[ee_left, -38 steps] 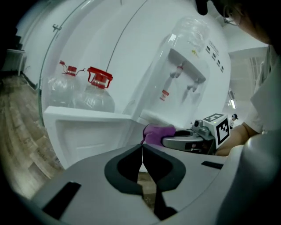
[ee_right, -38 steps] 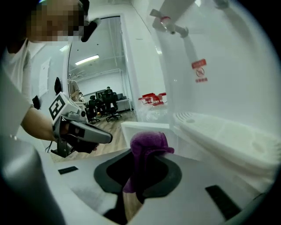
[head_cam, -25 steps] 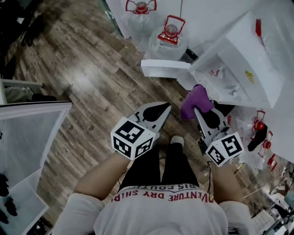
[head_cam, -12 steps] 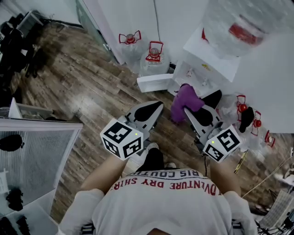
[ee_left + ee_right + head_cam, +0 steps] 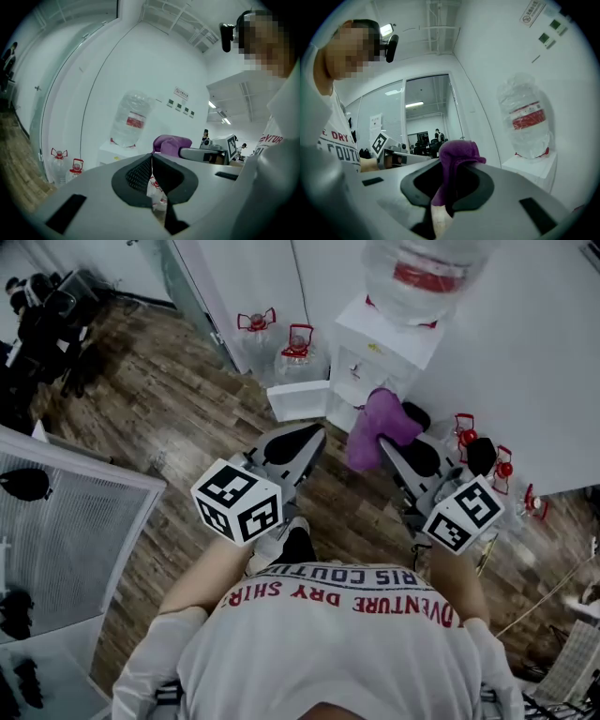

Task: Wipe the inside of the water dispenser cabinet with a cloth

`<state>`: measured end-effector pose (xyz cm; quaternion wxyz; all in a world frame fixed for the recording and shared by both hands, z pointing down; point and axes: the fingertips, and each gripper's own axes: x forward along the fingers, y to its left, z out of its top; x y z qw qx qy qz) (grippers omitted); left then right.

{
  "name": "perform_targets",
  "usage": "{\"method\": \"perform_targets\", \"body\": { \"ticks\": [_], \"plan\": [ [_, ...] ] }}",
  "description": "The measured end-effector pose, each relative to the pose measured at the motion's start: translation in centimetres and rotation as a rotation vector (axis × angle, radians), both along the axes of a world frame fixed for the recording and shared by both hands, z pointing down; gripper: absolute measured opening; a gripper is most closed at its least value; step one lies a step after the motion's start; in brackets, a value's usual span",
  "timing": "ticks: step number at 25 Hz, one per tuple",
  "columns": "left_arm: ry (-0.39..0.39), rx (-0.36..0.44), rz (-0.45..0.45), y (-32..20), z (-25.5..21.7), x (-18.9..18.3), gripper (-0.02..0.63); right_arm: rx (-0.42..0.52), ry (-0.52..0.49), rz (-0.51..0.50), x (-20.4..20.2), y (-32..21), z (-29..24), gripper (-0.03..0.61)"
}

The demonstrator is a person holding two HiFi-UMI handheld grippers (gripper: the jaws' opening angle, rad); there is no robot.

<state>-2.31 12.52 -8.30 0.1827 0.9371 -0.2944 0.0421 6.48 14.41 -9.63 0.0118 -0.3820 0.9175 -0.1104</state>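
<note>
The right gripper (image 5: 384, 441) is clamping the purple cloth (image 5: 380, 420), which is bunching above its jaws just in front of the white water dispenser (image 5: 382, 354); the cabinet door (image 5: 298, 399) is standing open; the left gripper (image 5: 312, 435) is hanging beside it, jaws pressed together on nothing; a bottle (image 5: 422, 268) is sitting on top, its red label too small to read; the shirt (image 5: 340, 140) is showing "DRY" and "COUTU".
</note>
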Motion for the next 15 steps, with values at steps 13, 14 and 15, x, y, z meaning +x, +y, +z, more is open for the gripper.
{"method": "perform_targets", "body": {
  "ticks": [13,14,15],
  "plan": [
    [-0.042,0.055,0.038,8.6,-1.7,4.3,0.028,0.077,-0.014,0.053,5.4,8.6,-2.2,0.063],
    [-0.048,0.063,0.041,9.0,-1.9,4.6,0.028,0.083,-0.013,0.054,5.7,8.9,-2.3,0.063],
    [-0.052,0.069,0.044,9.3,-2.1,4.8,0.028,0.088,-0.013,0.054,6.0,9.2,-2.5,0.063]
  ]
}}
